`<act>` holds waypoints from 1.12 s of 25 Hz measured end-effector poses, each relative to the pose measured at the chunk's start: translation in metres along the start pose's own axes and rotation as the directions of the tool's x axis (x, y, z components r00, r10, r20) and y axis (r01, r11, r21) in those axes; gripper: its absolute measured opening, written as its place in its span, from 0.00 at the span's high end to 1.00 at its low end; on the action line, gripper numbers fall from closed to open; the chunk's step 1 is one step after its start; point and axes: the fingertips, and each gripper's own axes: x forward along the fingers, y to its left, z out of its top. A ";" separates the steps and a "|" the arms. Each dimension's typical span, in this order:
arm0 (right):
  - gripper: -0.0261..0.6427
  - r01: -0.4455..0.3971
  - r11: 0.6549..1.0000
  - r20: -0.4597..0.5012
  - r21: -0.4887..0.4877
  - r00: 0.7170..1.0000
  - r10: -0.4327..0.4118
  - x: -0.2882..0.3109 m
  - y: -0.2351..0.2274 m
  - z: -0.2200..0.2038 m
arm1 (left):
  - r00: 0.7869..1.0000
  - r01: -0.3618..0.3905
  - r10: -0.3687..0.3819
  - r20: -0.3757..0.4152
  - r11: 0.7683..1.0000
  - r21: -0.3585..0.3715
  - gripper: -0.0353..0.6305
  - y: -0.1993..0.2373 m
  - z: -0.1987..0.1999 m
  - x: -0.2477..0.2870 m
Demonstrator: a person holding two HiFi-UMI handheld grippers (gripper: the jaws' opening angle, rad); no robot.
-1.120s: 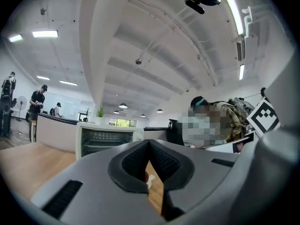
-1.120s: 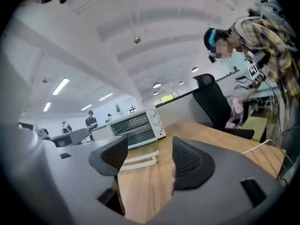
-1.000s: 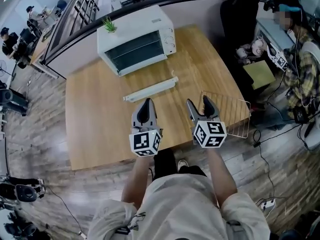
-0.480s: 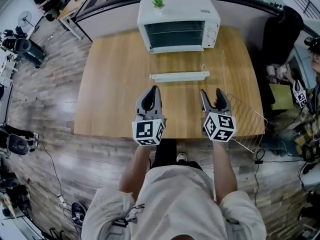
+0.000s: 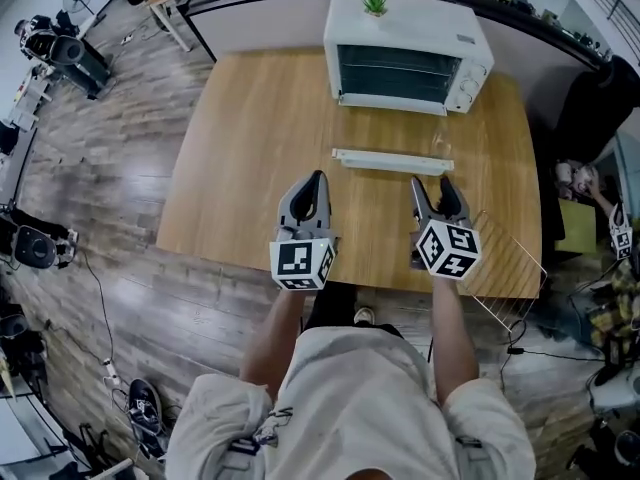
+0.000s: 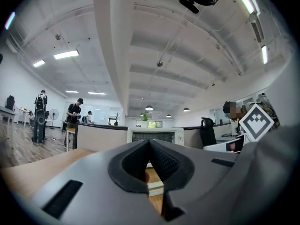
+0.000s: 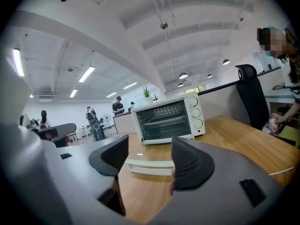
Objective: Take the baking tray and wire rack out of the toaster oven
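Right gripper [image 5: 432,184] (jaws apart) just before baking tray [image 5: 392,161]

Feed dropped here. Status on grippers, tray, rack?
Left gripper jaws together, empty; right gripper jaws apart, empty. Baking tray on table before closed toaster oven; wire rack overhanging table's right corner. Nothing blocking.

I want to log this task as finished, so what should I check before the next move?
1. White baking tray out, on the wooden table: ok.
2. Metal wire rack out, at the table's right front corner: ok.
3. Rack fully supported: cannot tell.
4. White toaster oven door closed: ok.
5. Left gripper jaws together, empty: ok.
6. Right gripper jaws apart, empty: ok.
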 end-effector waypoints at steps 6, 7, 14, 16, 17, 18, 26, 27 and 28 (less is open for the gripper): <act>0.51 0.003 1.000 -0.015 0.016 1.000 -0.003 0.022 0.003 0.004 | 1.000 0.001 -0.001 -0.007 1.000 0.004 0.92 0.012 -0.002 0.010; 0.51 0.003 1.000 -0.018 0.017 1.000 -0.002 0.027 0.004 0.004 | 1.000 0.002 -0.002 -0.008 1.000 0.005 0.92 0.015 -0.002 0.014; 0.51 0.013 1.000 -0.024 0.027 1.000 -0.013 0.065 0.001 0.009 | 1.000 0.020 -0.020 -0.019 1.000 -0.004 0.92 0.032 -0.011 0.051; 0.51 0.017 0.999 -0.026 0.034 1.000 -0.017 0.075 0.000 0.010 | 0.999 0.034 -0.034 -0.033 0.999 -0.006 0.92 0.035 -0.016 0.062; 0.51 0.021 0.999 -0.028 0.038 0.999 -0.020 0.080 -0.001 0.011 | 0.998 0.041 -0.042 -0.040 0.999 -0.007 0.93 0.036 -0.019 0.068; 0.51 0.025 0.999 -0.030 0.040 0.999 -0.024 0.084 -0.003 0.011 | 0.998 0.048 -0.048 -0.045 0.999 -0.006 0.92 0.036 -0.020 0.074; 0.51 0.039 0.998 -0.034 0.046 0.999 -0.038 0.125 -0.011 0.018 | 0.992 0.108 -0.109 -0.060 0.994 -0.014 0.92 0.045 -0.028 0.116; 0.51 0.042 0.998 -0.034 0.051 0.999 -0.040 0.130 -0.013 0.019 | 0.992 0.112 -0.112 -0.062 0.994 -0.016 0.92 0.047 -0.030 0.120; 0.51 0.044 0.997 -0.034 0.056 0.999 -0.042 0.136 -0.015 0.020 | 0.991 0.115 -0.116 -0.064 0.993 -0.019 0.93 0.048 -0.032 0.125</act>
